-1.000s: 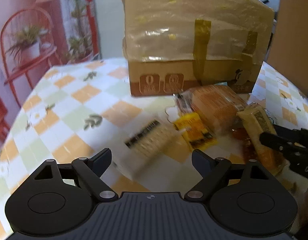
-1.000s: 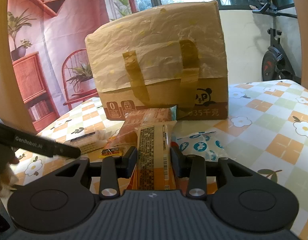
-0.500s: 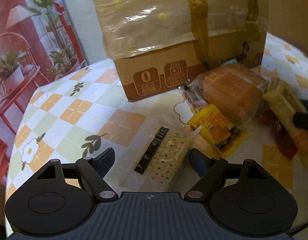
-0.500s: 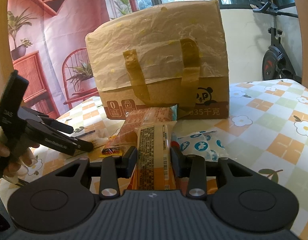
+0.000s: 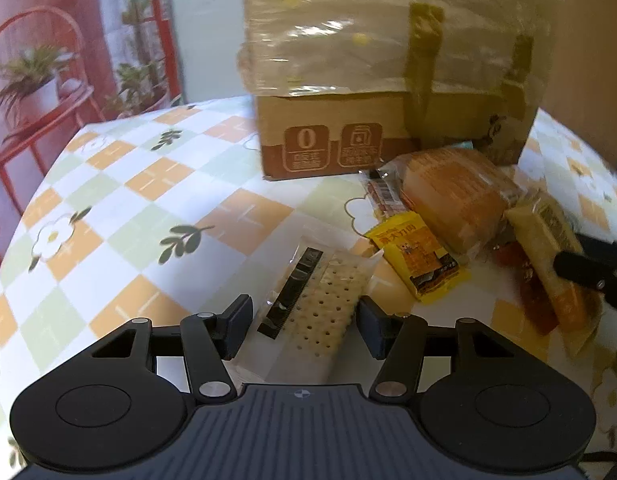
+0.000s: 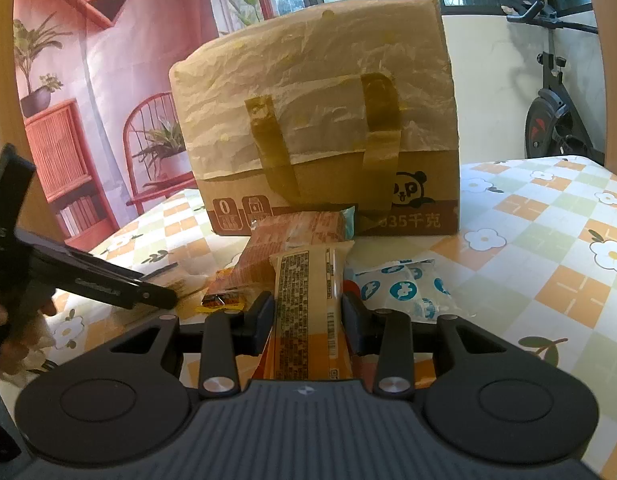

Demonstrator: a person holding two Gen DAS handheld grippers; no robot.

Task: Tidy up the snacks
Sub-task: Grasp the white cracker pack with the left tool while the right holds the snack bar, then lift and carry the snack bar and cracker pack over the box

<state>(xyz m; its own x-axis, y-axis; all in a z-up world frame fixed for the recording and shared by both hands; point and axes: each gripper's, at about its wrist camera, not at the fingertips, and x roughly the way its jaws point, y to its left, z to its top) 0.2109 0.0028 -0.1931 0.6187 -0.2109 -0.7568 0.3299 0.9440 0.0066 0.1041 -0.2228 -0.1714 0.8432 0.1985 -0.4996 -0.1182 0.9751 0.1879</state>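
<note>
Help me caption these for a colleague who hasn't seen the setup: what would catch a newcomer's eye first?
The big brown cardboard box with crinkled plastic taped over its top dominates the back of the floral checked tablecloth. In front of it the right tool is shut on a long yellow-orange wrapped snack bar. The left tool is closing around a clear-wrapped perforated cracker pack, pads not yet pressing.

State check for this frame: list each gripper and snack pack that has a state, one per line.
left gripper: jaws closing around the cracker pack, pads not yet pressing.
cracker pack: sealed, flat on the table.
right gripper: shut on the long orange snack bar.
long orange snack bar: sealed, held.
yellow sachet: flat on the table, free.
cardboard box: closed, taped over.
blue-and-white pouch: lying flat, untouched.
</note>
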